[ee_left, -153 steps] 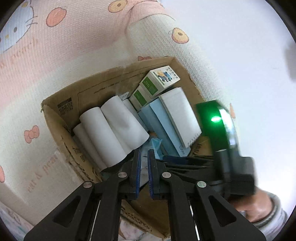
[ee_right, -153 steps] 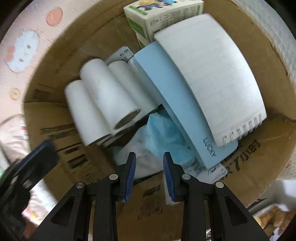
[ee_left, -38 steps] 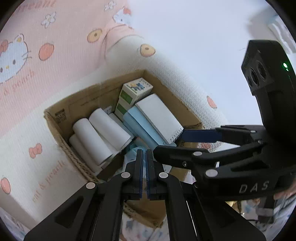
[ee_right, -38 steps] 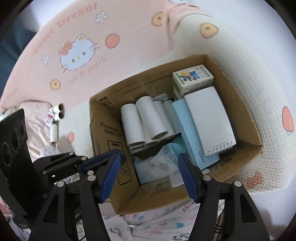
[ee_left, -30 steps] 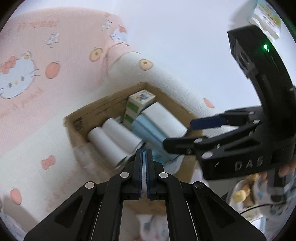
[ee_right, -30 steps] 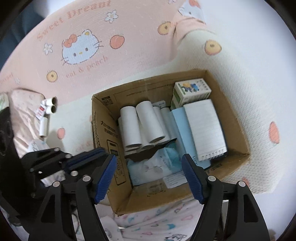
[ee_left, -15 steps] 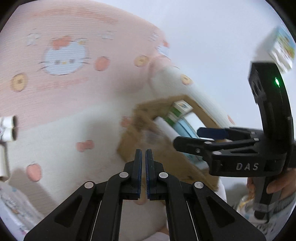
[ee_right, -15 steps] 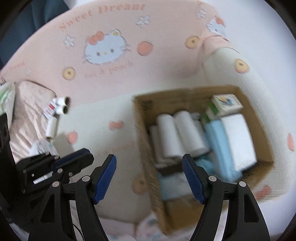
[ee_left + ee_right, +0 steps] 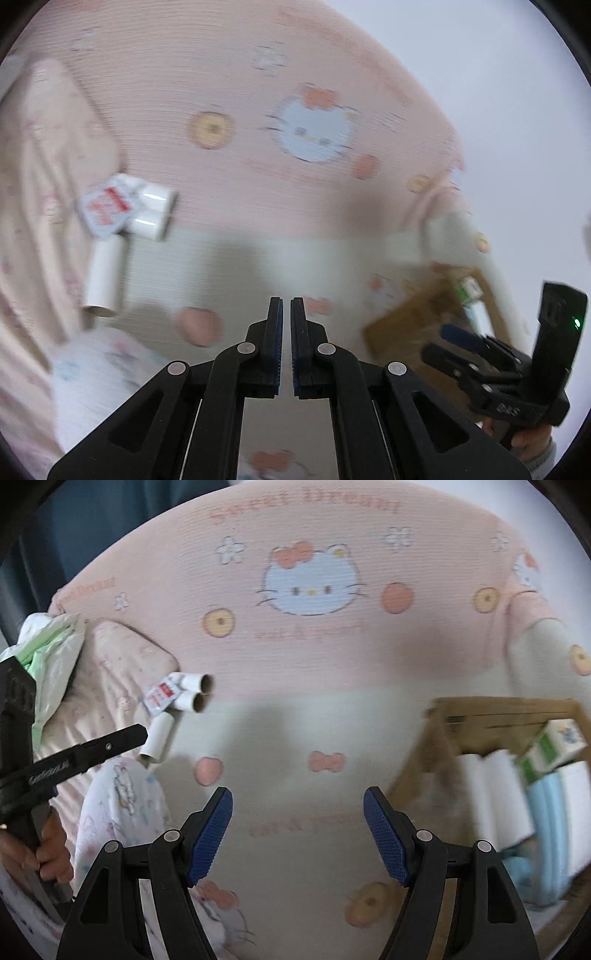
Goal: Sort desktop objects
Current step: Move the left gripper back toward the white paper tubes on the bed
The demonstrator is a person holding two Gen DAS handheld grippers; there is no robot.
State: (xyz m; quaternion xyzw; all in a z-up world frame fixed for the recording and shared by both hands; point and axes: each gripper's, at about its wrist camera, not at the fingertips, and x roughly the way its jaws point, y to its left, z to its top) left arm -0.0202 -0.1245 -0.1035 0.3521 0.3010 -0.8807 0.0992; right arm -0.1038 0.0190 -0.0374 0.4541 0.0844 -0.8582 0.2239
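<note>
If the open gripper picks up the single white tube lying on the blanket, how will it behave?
The tube looks like a hollow cardboard core, so probably light and crushable under a hard squeeze. Being round, it may roll if nudged, though the soft blanket should slow it.

Bed [image 9: 280,731] with rolls [image 9: 192,692], box [image 9: 491,716]

The left gripper [image 9: 286,306] has its jaws closed and empty. The right gripper [image 9: 297,812], at its four o'clock, stands wide open.
</note>
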